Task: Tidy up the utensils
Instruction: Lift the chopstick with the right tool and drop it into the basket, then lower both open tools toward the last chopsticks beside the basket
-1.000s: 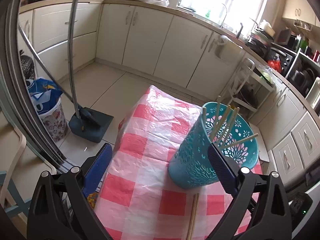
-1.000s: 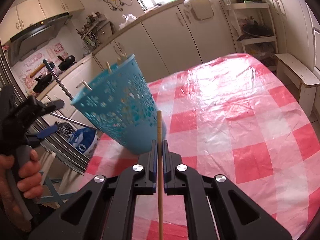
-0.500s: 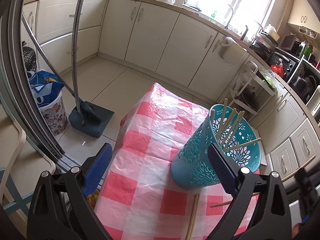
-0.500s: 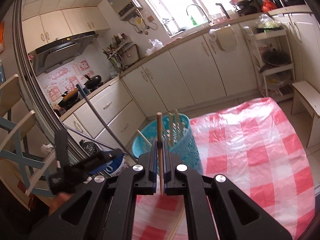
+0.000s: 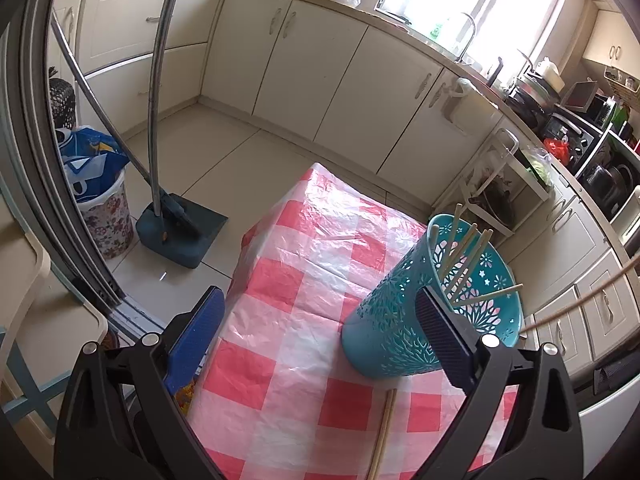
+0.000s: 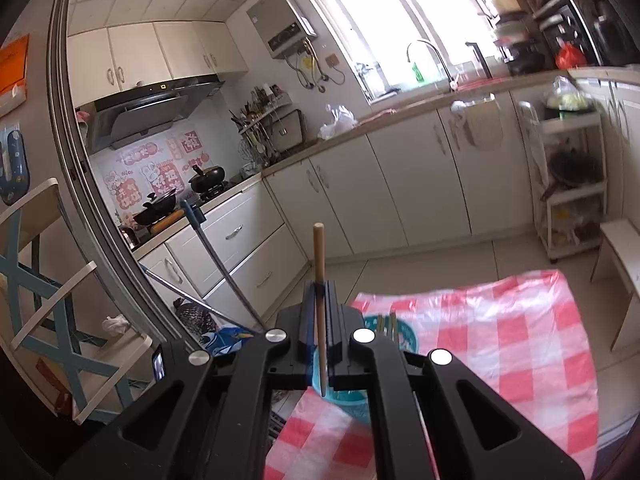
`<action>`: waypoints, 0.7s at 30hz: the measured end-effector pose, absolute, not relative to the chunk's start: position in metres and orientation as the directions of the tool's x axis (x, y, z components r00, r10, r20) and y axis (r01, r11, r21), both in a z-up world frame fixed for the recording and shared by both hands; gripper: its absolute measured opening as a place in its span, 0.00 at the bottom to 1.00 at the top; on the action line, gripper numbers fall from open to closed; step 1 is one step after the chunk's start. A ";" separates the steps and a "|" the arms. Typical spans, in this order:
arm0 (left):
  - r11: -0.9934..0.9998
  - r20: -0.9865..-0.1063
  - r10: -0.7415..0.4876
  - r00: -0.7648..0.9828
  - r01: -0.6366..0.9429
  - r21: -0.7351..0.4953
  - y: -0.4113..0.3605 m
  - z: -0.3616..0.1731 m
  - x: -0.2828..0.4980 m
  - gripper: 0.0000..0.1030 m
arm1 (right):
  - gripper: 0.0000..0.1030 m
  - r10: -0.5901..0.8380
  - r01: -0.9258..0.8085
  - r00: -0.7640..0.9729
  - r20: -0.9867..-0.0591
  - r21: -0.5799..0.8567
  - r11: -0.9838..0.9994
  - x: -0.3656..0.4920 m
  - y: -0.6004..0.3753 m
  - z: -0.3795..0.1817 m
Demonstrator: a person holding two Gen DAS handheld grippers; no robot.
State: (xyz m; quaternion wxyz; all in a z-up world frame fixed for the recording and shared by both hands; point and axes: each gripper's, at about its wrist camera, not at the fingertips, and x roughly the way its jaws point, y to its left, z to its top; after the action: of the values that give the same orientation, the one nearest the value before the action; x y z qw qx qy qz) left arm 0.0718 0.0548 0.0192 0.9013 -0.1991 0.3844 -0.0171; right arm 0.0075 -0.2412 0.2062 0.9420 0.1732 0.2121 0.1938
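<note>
A teal cut-out basket (image 5: 400,320) stands on the red-and-white checked tablecloth (image 5: 304,272) with several wooden chopsticks (image 5: 464,256) leaning inside it. My left gripper (image 5: 320,336) is open and wide, and its right pad (image 5: 444,336) sits just in front of the basket's wall. One chopstick (image 5: 384,432) lies on the cloth in front of the basket. My right gripper (image 6: 320,300) is shut on a single chopstick (image 6: 319,256), held high and upright above the basket (image 6: 400,330), which its fingers mostly hide. That held chopstick (image 5: 580,300) enters the left wrist view from the right.
A blue dustpan with broom (image 5: 176,232) and a floral bin (image 5: 104,208) stand on the floor left of the table. A white rack (image 6: 568,184) and a wooden stool (image 6: 624,248) are to the right. A folding chair (image 6: 48,300) stands at the left.
My right gripper has risen with the chopstick, so the basket has sunk below its fingers. In the left wrist view the held chopstick now reaches in from the right. The left gripper barely moved.
</note>
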 end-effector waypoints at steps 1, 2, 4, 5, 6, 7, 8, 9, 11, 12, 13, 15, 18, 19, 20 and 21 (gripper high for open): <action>0.919 -0.686 -0.185 0.704 -0.122 -0.374 0.055 0.019 0.072 0.89 | 0.05 0.430 -0.290 0.839 -0.334 0.395 0.872 0.010 -0.239 0.207; 0.919 -0.686 -0.187 0.704 -0.122 -0.376 0.055 0.019 0.072 0.89 | 0.05 0.419 -0.286 0.842 -0.339 0.379 0.880 0.014 -0.237 0.208; 0.919 -0.684 -0.189 0.704 -0.118 -0.376 0.054 0.020 0.072 0.89 | 0.05 0.388 -0.270 0.846 -0.365 0.336 0.903 0.025 -0.230 0.203; 0.921 -0.685 -0.189 0.704 -0.115 -0.373 0.053 0.020 0.072 0.89 | 0.05 0.373 -0.261 0.845 -0.384 0.314 0.913 0.032 -0.226 0.198; 0.922 -0.686 -0.189 0.703 -0.114 -0.370 0.052 0.019 0.071 0.89 | 0.05 0.359 -0.250 0.839 -0.410 0.295 0.922 0.039 -0.221 0.189; 0.923 -0.687 -0.189 0.702 -0.112 -0.368 0.051 0.019 0.071 0.89 | 0.05 0.351 -0.243 0.832 -0.431 0.285 0.927 0.046 -0.218 0.181; 0.925 -0.688 -0.190 0.701 -0.108 -0.365 0.050 0.019 0.071 0.89 | 0.05 0.341 -0.233 0.819 -0.462 0.276 0.933 0.054 -0.214 0.169; 0.926 -0.689 -0.189 0.700 -0.105 -0.362 0.049 0.019 0.071 0.89 | 0.05 0.337 -0.226 0.808 -0.484 0.273 0.935 0.060 -0.212 0.160; 0.929 -0.688 -0.187 0.701 -0.101 -0.356 0.047 0.020 0.070 0.89 | 0.05 0.320 -0.207 0.772 -0.549 0.259 0.943 0.076 -0.205 0.136; 0.930 -0.687 -0.188 0.702 -0.098 -0.354 0.046 0.021 0.070 0.89 | 0.05 0.313 -0.202 0.754 -0.577 0.251 0.947 0.082 -0.201 0.126; 0.932 -0.686 -0.187 0.703 -0.094 -0.351 0.046 0.022 0.070 0.89 | 0.05 0.300 -0.196 0.731 -0.613 0.232 0.953 0.088 -0.197 0.114; 0.936 -0.684 -0.187 0.705 -0.084 -0.343 0.044 0.023 0.069 0.89 | 0.11 0.270 -0.182 0.701 -0.660 0.200 0.963 0.096 -0.192 0.097; 0.938 -0.685 -0.189 0.704 -0.077 -0.338 0.044 0.024 0.069 0.89 | 0.28 0.253 -0.160 0.732 -0.633 0.201 0.966 0.088 -0.195 0.098; 0.938 -0.686 -0.190 0.702 -0.076 -0.338 0.044 0.024 0.069 0.89 | 0.28 0.248 -0.153 0.748 -0.616 0.203 0.967 0.084 -0.197 0.101; 0.938 -0.687 -0.191 0.701 -0.076 -0.338 0.044 0.024 0.069 0.89 | 0.30 0.237 -0.141 0.774 -0.588 0.204 0.969 0.076 -0.201 0.107; 0.938 -0.687 -0.191 0.701 -0.077 -0.338 0.044 0.024 0.069 0.89 | 0.36 0.222 -0.128 0.803 -0.553 0.204 0.970 0.065 -0.204 0.114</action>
State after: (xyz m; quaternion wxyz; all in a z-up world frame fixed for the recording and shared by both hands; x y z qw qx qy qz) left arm 0.0688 0.0439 0.0244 0.9058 -0.1735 0.3854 -0.0314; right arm 0.0654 -0.2035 0.1142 0.9462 0.0787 0.3001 0.0925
